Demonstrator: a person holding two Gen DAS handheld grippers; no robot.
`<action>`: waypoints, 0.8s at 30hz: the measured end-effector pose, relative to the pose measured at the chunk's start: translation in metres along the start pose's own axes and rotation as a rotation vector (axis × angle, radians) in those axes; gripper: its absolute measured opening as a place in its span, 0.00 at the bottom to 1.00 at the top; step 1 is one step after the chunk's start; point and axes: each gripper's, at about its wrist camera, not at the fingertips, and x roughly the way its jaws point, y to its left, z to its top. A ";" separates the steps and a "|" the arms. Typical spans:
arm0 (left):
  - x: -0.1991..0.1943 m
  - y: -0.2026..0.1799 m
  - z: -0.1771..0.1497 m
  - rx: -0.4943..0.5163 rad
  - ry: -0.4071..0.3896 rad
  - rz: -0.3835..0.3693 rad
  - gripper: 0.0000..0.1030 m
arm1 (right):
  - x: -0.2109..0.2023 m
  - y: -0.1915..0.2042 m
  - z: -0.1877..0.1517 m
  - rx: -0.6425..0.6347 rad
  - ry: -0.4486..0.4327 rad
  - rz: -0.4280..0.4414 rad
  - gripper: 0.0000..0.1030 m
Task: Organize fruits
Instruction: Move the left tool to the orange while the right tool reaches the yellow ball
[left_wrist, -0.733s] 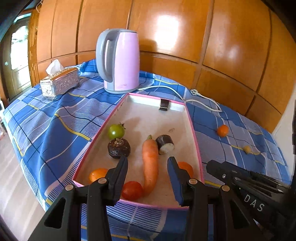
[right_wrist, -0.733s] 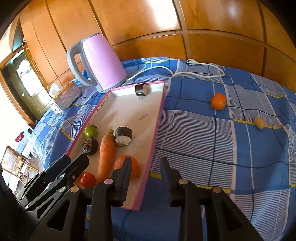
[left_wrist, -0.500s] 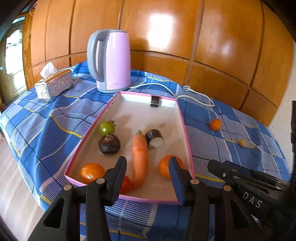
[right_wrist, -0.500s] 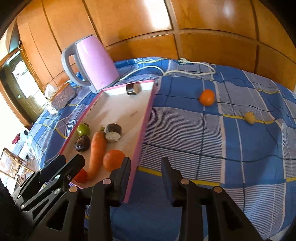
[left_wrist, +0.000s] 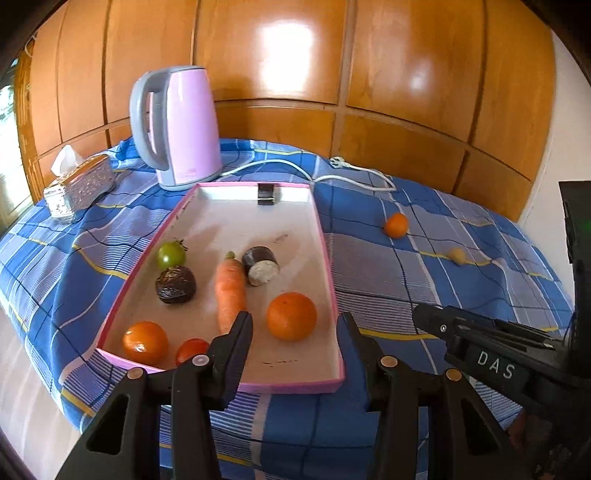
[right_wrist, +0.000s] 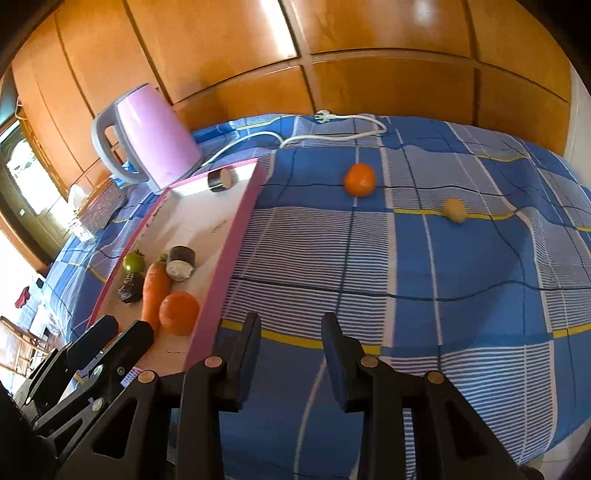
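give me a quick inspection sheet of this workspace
surface: blue checked cloth, rumpled.
job's things: pink-rimmed tray holds two oranges, carrot, green tomato, red tomato, dark wrinkled fruit, cut aubergine piece; small orange and yellowish fruit lie outside on cloth.
clutter: pink kettle, silver tissue box.
grippers: left tongs and right tongs open, empty.
cables: white cord with plug, unplugged.
surroundings: wooden panelled wall.

Glossy varnished wood wall (left_wrist: 295, 74) catches glare. The kettle (left_wrist: 181, 125) is smooth pink plastic with a grey handle. Checked blue cloth (right_wrist: 461, 258) lies wrinkled. The tray (left_wrist: 325, 258) looks matt, pink-rimmed card. The tissue box (left_wrist: 79, 186) is embossed silver. Each hand-held gripper (left_wrist: 293, 332) is matt black plastic.
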 end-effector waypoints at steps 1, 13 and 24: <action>0.001 -0.002 0.000 0.006 0.003 -0.002 0.46 | 0.001 -0.004 -0.001 0.008 0.002 -0.005 0.33; 0.011 -0.032 -0.007 0.112 0.033 -0.060 0.46 | 0.001 -0.043 -0.007 0.082 0.011 -0.052 0.33; 0.026 -0.068 -0.009 0.214 0.071 -0.128 0.47 | 0.001 -0.099 -0.007 0.197 0.003 -0.127 0.33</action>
